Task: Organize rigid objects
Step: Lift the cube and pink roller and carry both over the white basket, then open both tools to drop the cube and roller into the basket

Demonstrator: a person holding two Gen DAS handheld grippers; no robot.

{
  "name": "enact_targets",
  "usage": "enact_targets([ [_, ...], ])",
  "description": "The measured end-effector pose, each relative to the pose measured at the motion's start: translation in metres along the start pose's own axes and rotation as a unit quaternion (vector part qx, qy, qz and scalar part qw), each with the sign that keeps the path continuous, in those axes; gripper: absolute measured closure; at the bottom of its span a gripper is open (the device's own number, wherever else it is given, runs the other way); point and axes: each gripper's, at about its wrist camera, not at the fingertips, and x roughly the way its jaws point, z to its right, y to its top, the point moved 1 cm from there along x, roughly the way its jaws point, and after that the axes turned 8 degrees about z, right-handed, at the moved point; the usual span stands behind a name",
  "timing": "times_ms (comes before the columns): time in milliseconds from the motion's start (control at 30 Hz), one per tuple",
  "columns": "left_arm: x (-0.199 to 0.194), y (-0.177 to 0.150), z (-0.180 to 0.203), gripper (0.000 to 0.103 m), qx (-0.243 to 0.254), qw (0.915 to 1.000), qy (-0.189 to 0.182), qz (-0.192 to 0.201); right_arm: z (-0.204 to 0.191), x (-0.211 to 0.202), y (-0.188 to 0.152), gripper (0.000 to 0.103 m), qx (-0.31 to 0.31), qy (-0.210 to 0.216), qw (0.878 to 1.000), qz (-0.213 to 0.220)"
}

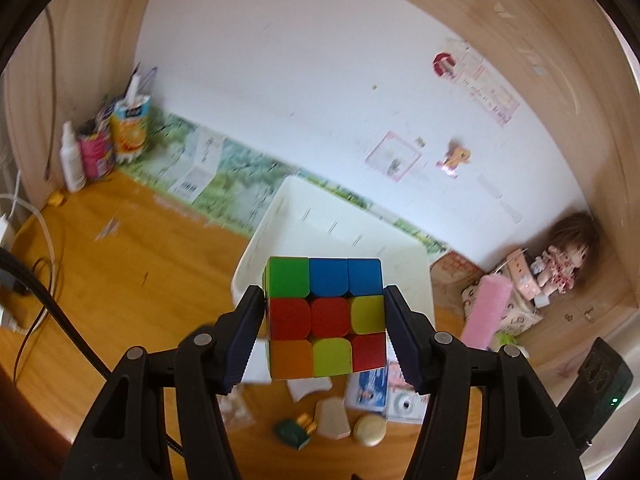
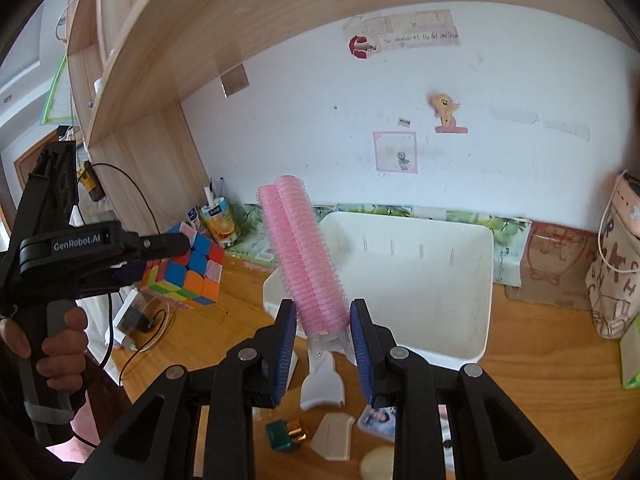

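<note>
Bin, white and single, lies on the desk directly ahead of both grippers, nearer the right gripper. One pink roller brush is pinched at its base there, long axis tilted up toward the bin. Left gripper clamps one cube, held aloft before the bin.

Legible markings, right wrist view:

1. "GenRobot.AI", white lettering on the black body of the left gripper, up and to the left of the right gripper.
2. A handwritten line on a paper strip taped to the wall high above the right gripper, beginning "The members at the Art and Design" (partly smeared, reading uncertain).

Left wrist view: a barcode label on the wall border, digits too small to read.
</note>
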Motion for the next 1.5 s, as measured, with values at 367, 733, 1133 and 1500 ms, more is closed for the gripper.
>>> enact_targets([
  [367, 0.054, 0.023, 0.019, 0.039, 0.054, 0.9983, -0.014, 0.017, 0.037, 0.043, 0.007, 0.075, 0.019, -0.002, 1.000, 0.020],
  [733, 0.118, 0.013, 0.041, 0.039, 0.127, 0.9918, -0.017, -0.003, 0.071, 0.092, -0.005, 0.075, 0.035, -0.016, 0.999, -0.005],
  [1133, 0.166, -0.002, 0.037, 0.039, 0.129, 0.9905, -0.007, -0.047, 0.090, 0.125, -0.022, 0.075, 0.049, -0.032, 0.997, -0.057],
  [1500, 0.174, -0.008, 0.043, 0.039, 0.143, 0.9876, -0.012, -0.064, 0.094, 0.132, -0.027, 0.072, 0.063, -0.034, 0.995, -0.067],
])
